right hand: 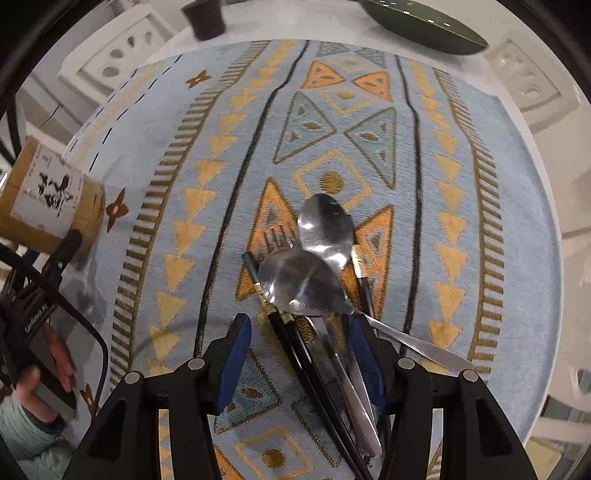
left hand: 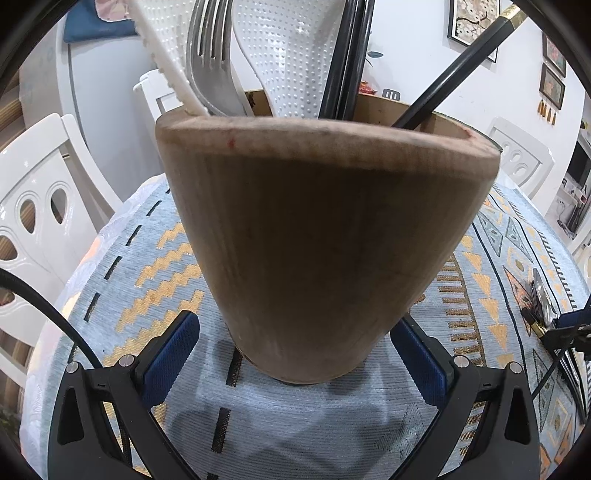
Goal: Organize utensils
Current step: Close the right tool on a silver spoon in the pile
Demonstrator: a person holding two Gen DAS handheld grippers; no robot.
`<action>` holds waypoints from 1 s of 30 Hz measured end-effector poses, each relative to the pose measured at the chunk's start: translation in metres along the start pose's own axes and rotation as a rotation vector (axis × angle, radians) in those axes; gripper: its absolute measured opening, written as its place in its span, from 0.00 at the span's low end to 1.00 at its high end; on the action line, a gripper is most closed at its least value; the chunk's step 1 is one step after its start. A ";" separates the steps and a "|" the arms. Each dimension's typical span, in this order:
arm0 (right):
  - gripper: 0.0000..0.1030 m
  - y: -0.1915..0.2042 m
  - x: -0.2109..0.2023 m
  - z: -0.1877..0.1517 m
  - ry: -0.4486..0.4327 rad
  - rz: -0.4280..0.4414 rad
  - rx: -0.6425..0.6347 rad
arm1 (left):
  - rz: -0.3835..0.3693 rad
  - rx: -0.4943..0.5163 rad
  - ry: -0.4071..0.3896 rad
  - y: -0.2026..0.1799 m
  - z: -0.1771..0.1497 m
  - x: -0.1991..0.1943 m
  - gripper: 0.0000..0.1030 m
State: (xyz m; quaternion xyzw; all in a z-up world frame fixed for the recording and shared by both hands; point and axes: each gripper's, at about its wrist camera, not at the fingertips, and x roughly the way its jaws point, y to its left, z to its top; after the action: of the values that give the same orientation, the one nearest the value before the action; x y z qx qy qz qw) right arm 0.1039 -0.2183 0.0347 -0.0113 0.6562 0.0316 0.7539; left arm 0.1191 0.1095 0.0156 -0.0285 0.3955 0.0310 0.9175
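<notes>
My left gripper [left hand: 295, 343] is shut on the base of a wooden holder [left hand: 317, 229] standing on the patterned cloth [left hand: 147, 258]. In the holder stand a fork [left hand: 210, 55], a white dotted paddle [left hand: 291, 55] and black chopsticks [left hand: 351, 55]. My right gripper [right hand: 301, 343] points down over a pile on the cloth: two steel spoons [right hand: 299, 280], black chopsticks [right hand: 295, 347] and a fork [right hand: 280, 236] lying under the spoons. Its jaws stand open around the handles. The left pad [right hand: 236, 354] is clear of them. The holder [right hand: 51, 192] shows at the far left of the right wrist view.
White chairs [left hand: 40, 206] ring the round table. A dark green dish [right hand: 424, 22] and a dark cup [right hand: 205, 18] sit at the far edge. A hand and sleeve [right hand: 37, 398] hold the left gripper, and a black cable [right hand: 92, 332] hangs beside it.
</notes>
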 end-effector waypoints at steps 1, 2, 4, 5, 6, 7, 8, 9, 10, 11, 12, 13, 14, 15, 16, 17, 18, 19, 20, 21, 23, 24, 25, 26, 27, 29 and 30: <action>0.52 0.000 0.002 0.000 -0.004 -0.018 -0.004 | 0.000 -0.001 0.001 0.000 0.001 0.001 1.00; 0.52 0.000 0.006 0.001 -0.001 -0.030 -0.004 | -0.001 -0.001 0.001 0.000 0.001 0.001 1.00; 0.52 -0.002 0.010 0.002 -0.001 -0.027 0.012 | -0.002 -0.003 0.001 0.001 0.001 0.001 1.00; 0.52 -0.004 0.009 0.003 -0.013 -0.014 0.024 | -0.002 -0.004 0.002 0.001 0.001 0.002 1.00; 0.52 -0.007 0.008 0.003 -0.012 0.000 0.036 | -0.002 -0.003 0.003 0.001 0.001 0.002 1.00; 0.52 -0.012 0.007 0.003 -0.011 0.021 0.054 | -0.002 -0.002 0.004 0.001 0.001 0.002 1.00; 0.52 -0.017 0.006 0.003 -0.013 0.050 0.076 | -0.001 -0.002 0.005 0.001 0.001 0.003 1.00; 0.52 -0.023 0.005 0.003 -0.015 0.082 0.104 | -0.002 -0.001 0.005 0.001 0.002 0.003 1.00; 0.47 -0.029 0.005 0.005 -0.016 0.100 0.123 | -0.002 -0.001 0.005 0.001 0.002 0.003 1.00; 0.43 -0.034 0.004 0.004 -0.018 0.114 0.145 | -0.002 -0.001 0.006 0.001 0.001 0.003 1.00; 0.35 -0.039 0.003 0.004 -0.021 0.119 0.161 | -0.002 -0.001 0.006 0.001 0.001 0.003 1.00; 0.31 -0.043 0.001 0.003 -0.029 0.122 0.172 | -0.001 0.000 0.007 0.001 0.001 0.003 1.00; 0.31 -0.045 0.001 0.003 -0.034 0.123 0.177 | 0.000 0.000 0.008 0.001 0.001 0.004 1.00; 0.30 -0.046 0.001 0.003 -0.036 0.120 0.176 | 0.000 0.001 0.008 0.000 0.001 0.004 1.00; 0.30 -0.046 0.002 0.003 -0.033 0.116 0.170 | 0.000 0.002 0.009 0.000 0.001 0.004 1.00; 0.30 -0.044 0.004 0.003 -0.024 0.101 0.158 | 0.000 0.002 0.010 0.000 0.001 0.005 1.00; 0.30 -0.034 0.004 0.007 -0.026 0.083 0.146 | 0.000 0.002 0.011 0.000 0.001 0.005 1.00; 0.30 -0.028 0.004 0.008 -0.036 0.052 0.122 | 0.000 0.002 0.012 0.000 0.001 0.005 1.00; 0.30 -0.021 0.007 0.012 -0.034 0.029 0.104 | -0.001 0.002 0.014 0.000 0.002 0.006 1.00; 0.30 -0.015 0.007 0.013 -0.043 0.003 0.083 | -0.001 0.003 0.016 0.000 0.002 0.007 1.00; 0.27 -0.007 0.006 0.016 -0.067 -0.024 0.059 | 0.000 0.002 0.019 0.001 0.003 0.008 1.00; 0.16 -0.007 0.005 0.013 -0.078 -0.030 0.051 | 0.001 0.002 0.020 0.001 0.003 0.009 1.00; 0.05 -0.005 0.002 0.013 -0.097 -0.020 0.044 | 0.001 0.001 0.020 0.002 0.003 0.009 1.00; 0.03 -0.004 -0.001 0.015 -0.111 0.012 0.052 | 0.001 0.000 0.021 0.002 0.003 0.010 1.00; 0.02 -0.007 -0.005 0.016 -0.126 0.053 0.075 | 0.001 0.001 0.022 0.002 0.004 0.011 1.00; 0.02 -0.015 -0.011 0.017 -0.138 0.091 0.106 | 0.002 0.003 0.024 0.002 0.004 0.013 1.00; 0.02 -0.018 -0.012 0.019 -0.136 0.104 0.118 | 0.002 0.005 0.026 0.002 0.004 0.013 1.00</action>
State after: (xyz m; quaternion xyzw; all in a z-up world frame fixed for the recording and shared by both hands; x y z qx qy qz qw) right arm 0.1226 -0.2358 0.0487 0.0694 0.6038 0.0329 0.7934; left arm 0.1309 0.1124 0.0086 -0.0262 0.4074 0.0305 0.9124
